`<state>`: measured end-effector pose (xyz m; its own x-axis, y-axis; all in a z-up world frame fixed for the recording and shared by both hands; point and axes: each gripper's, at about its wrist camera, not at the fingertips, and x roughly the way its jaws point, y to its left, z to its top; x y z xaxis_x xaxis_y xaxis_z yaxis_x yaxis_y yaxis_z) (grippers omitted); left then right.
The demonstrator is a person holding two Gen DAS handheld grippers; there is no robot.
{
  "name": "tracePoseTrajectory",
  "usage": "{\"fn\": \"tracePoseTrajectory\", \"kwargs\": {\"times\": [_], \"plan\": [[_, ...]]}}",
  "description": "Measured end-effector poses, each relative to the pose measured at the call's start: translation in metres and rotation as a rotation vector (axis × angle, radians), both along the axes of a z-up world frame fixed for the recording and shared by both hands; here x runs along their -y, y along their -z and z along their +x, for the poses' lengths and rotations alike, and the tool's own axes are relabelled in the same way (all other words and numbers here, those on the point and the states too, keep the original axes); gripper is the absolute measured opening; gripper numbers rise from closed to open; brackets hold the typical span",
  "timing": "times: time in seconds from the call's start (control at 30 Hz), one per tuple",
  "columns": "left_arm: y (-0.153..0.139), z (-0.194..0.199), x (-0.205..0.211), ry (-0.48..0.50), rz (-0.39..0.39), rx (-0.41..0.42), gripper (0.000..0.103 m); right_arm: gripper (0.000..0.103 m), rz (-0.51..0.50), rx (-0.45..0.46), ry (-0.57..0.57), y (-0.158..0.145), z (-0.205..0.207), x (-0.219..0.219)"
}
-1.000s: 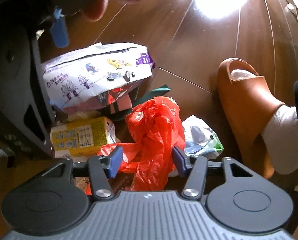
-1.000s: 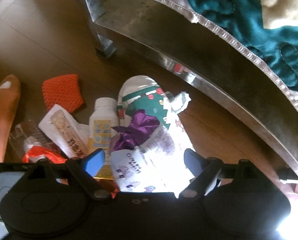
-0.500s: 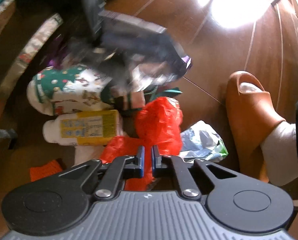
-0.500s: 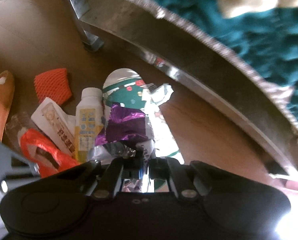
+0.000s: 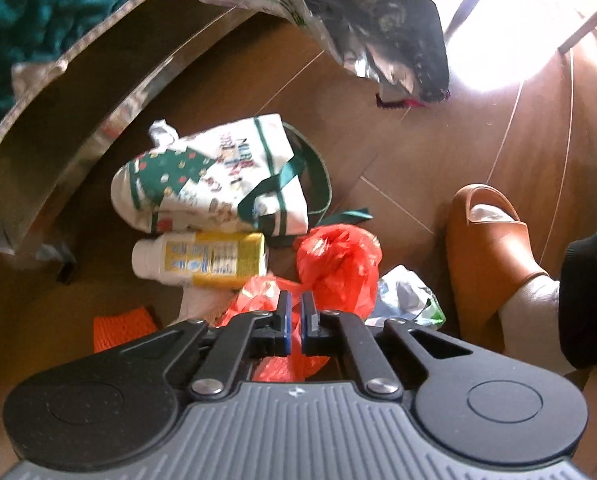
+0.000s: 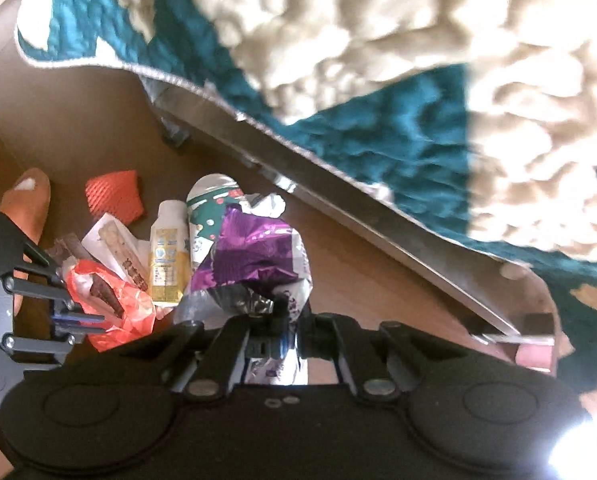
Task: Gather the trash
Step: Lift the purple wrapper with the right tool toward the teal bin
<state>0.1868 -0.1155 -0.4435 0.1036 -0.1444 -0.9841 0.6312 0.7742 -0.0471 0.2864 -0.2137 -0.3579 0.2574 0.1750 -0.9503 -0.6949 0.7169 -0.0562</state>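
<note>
Trash pile on the wooden floor (image 5: 438, 152), beside the metal bed frame (image 5: 82, 120). Landmark: the Christmas-print tote bag (image 5: 218, 176).

- Left gripper (image 5: 294, 322): jaws together, pinching a fold of the red plastic bag (image 5: 338, 264), which lies just below the tote in the left view.
- Right gripper (image 6: 286, 336): jaws clamped on the purple-and-foil snack packet (image 6: 254, 264); packet hangs clear of the floor, above the tote, its silver lining showing in the left view (image 5: 378, 28).
- Yellow-labelled bottle (image 5: 202, 258) lies on its side, touching the tote's lower edge. Orange foam net (image 6: 114, 196) sits apart, beyond the bottle. White wrapper (image 6: 118, 248) between net and bottle. Person's slippered foot (image 5: 486, 248) well right of the tote.

Step in hand, as I judge it: lifting both pieces out of the pile.

- Raise straight up so the thin red plastic doesn't drag neighbours or tear at the pinch.
- Keep the packet mouth tilted up; crumbs may spill.
- No bin visible; the tote may be the collecting bag, cannot tell.
</note>
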Motion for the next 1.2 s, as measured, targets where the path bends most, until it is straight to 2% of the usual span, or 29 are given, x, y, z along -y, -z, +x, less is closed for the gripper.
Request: {"fn": "tracePoseTrajectory", "kwargs": {"times": [0.07,0.13,0.2,0.23,0.27,0.3,0.4,0.47,0.63,0.7,0.73,0.77,0.83,0.87,1.07,1.2], "plan": [[0.003,0.000,0.005,0.006,-0.021,-0.025,0.005,0.003,0.010,0.006,0.019,-0.003,0.003,0.008],[0.010,0.001,0.012,0.005,-0.020,-0.047,0.016,0.003,0.027,0.003,0.047,-0.002,0.009,0.013],[0.018,0.003,0.016,-0.010,-0.033,-0.064,0.042,0.003,0.058,-0.013,0.076,0.001,0.017,0.017],[0.021,0.003,0.018,-0.014,-0.033,-0.062,0.050,0.003,0.069,-0.022,0.083,0.004,0.020,0.017],[0.026,0.005,0.020,-0.016,-0.037,-0.058,0.064,0.003,0.079,-0.025,0.083,0.006,0.021,0.017],[0.029,0.005,0.023,-0.015,-0.040,-0.054,0.071,0.003,0.089,-0.026,0.081,0.007,0.023,0.018],[0.046,0.009,0.033,0.002,-0.006,-0.035,0.071,0.003,0.111,-0.031,0.078,0.008,0.027,0.020],[0.062,0.014,0.039,-0.003,0.029,-0.050,0.071,0.004,0.116,-0.036,0.084,0.010,0.029,0.021],[0.089,0.016,0.052,0.022,0.056,-0.091,0.069,0.004,0.106,-0.059,0.107,0.018,0.033,0.025],[0.095,0.016,0.056,0.022,0.064,-0.101,0.044,0.004,0.111,-0.069,0.113,0.019,0.033,0.027],[0.096,0.017,0.057,0.017,0.071,-0.103,0.044,0.004,0.110,-0.072,0.116,0.022,0.033,0.025],[0.096,0.018,0.058,0.009,0.068,-0.102,0.039,0.004,0.108,-0.074,0.116,0.022,0.033,0.024],[0.092,0.021,0.058,-0.004,0.062,-0.095,0.023,0.004,0.103,-0.070,0.115,0.023,0.033,0.024],[0.091,0.022,0.058,-0.010,0.062,-0.098,0.009,0.004,0.104,-0.071,0.112,0.023,0.032,0.023],[0.061,0.024,0.040,-0.064,0.067,-0.047,0.007,0.004,0.078,-0.040,0.086,0.015,0.030,0.018],[0.018,0.023,0.018,-0.123,0.051,-0.003,0.007,0.004,0.060,-0.018,0.048,0.005,0.026,0.012]]}}
